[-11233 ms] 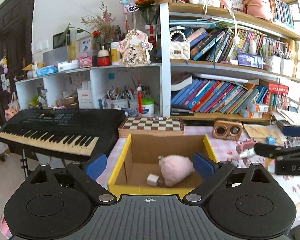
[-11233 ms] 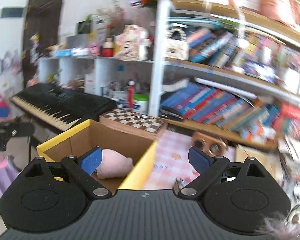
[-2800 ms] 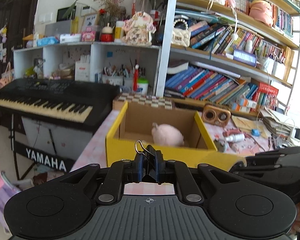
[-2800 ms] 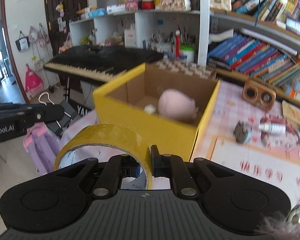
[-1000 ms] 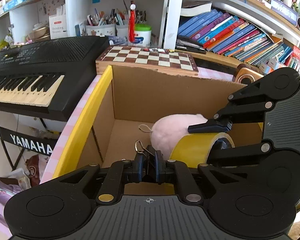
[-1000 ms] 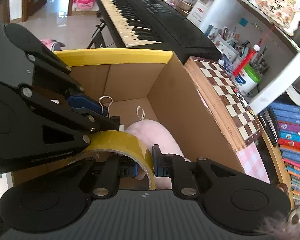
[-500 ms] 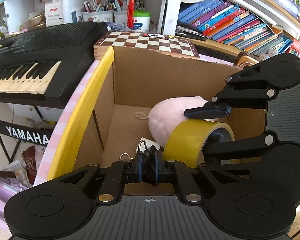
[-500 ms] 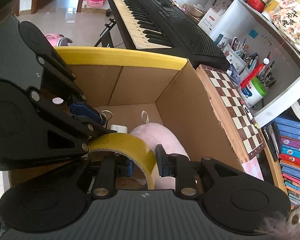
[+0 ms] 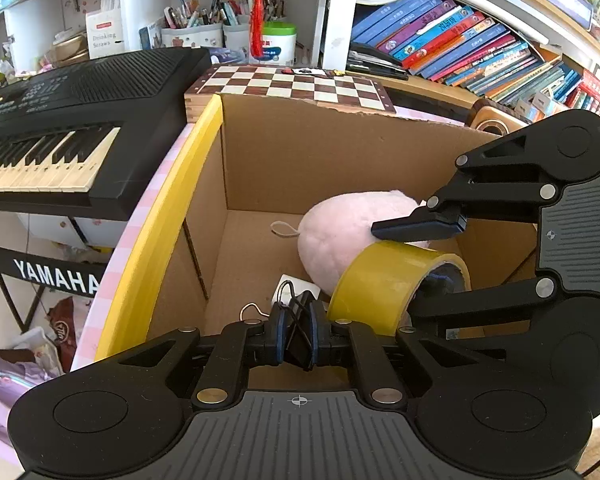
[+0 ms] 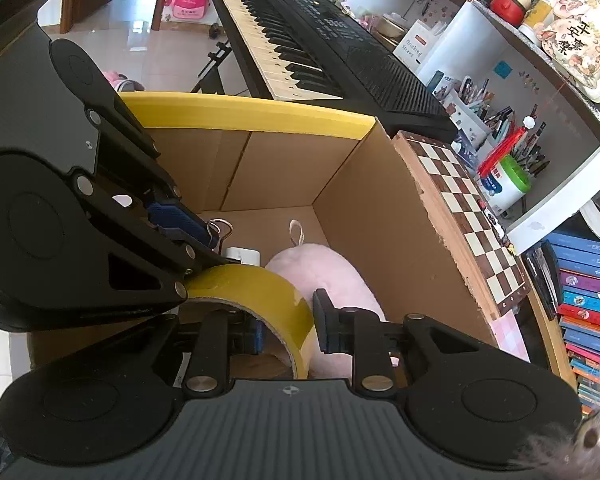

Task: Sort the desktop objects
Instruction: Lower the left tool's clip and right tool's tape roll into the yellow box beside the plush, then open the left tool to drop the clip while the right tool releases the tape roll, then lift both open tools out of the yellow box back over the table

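Inside the box [image 9: 340,152], left hand-held gripper [image 9: 298,340] clamps the binder clip [image 9: 298,326]; right hand-held gripper [image 10: 288,330], jaws parted, releases the tape roll [image 10: 256,286] for sorting

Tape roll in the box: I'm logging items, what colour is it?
Yellow; the tape roll shows best in the left wrist view.

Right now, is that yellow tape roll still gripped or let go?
Let go, it seems: the right gripper fingers stand apart, a gap showing beside the tape, which sits inside the box.
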{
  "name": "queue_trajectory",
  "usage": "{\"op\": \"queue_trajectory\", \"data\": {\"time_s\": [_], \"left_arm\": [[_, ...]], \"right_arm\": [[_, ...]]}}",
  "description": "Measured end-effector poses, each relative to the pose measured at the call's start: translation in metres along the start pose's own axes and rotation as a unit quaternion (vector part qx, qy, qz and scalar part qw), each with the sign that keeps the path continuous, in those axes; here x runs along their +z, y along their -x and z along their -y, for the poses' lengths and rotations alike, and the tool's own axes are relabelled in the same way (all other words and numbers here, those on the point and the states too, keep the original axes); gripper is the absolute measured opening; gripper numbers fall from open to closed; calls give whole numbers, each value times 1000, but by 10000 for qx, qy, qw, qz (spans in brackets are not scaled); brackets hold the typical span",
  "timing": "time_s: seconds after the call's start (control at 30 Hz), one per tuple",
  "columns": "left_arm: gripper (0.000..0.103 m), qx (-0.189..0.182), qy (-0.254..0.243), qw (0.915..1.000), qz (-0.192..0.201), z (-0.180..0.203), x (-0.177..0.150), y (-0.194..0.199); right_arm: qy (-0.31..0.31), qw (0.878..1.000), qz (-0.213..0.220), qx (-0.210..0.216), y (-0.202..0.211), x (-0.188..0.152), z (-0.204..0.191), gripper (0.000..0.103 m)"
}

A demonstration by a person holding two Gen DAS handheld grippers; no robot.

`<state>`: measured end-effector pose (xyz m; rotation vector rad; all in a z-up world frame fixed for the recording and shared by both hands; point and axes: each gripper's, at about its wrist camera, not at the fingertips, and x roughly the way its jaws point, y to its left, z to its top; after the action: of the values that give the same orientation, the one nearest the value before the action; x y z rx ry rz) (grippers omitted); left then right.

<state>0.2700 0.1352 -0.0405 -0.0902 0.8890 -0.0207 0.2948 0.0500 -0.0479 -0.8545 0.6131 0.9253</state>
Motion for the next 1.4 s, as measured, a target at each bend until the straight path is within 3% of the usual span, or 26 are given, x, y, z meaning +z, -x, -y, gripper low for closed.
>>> {"op": "queue_trajectory", "data": {"time_s": [0.23,0.47,0.67,0.87,1.13,1.4], "left_arm": [[20,150,6,9999,64,1,-1,9],[44,156,-96,9996,236,9,-7,25],[54,156,-46,9984,545,14,-9,50],[63,137,-93,9959,890,23,-15,80],[75,347,-198,9908,1290,36,-35,119],[83,493,-253,9865,1538,45,-66,157]], "right_arm": [[-142,9999,-16,60,4,-2,4,32],[-426,9991,18,79,20,-15,1,46],[-778,9967,235,-43,48,-21,5,54],[-1141,9918,486,-307,81,-29,4,55],[-1640,9801,830,-751,121,-43,-12,57],[-2427,9539,1090,-1387,163,-67,-37,58]]}}
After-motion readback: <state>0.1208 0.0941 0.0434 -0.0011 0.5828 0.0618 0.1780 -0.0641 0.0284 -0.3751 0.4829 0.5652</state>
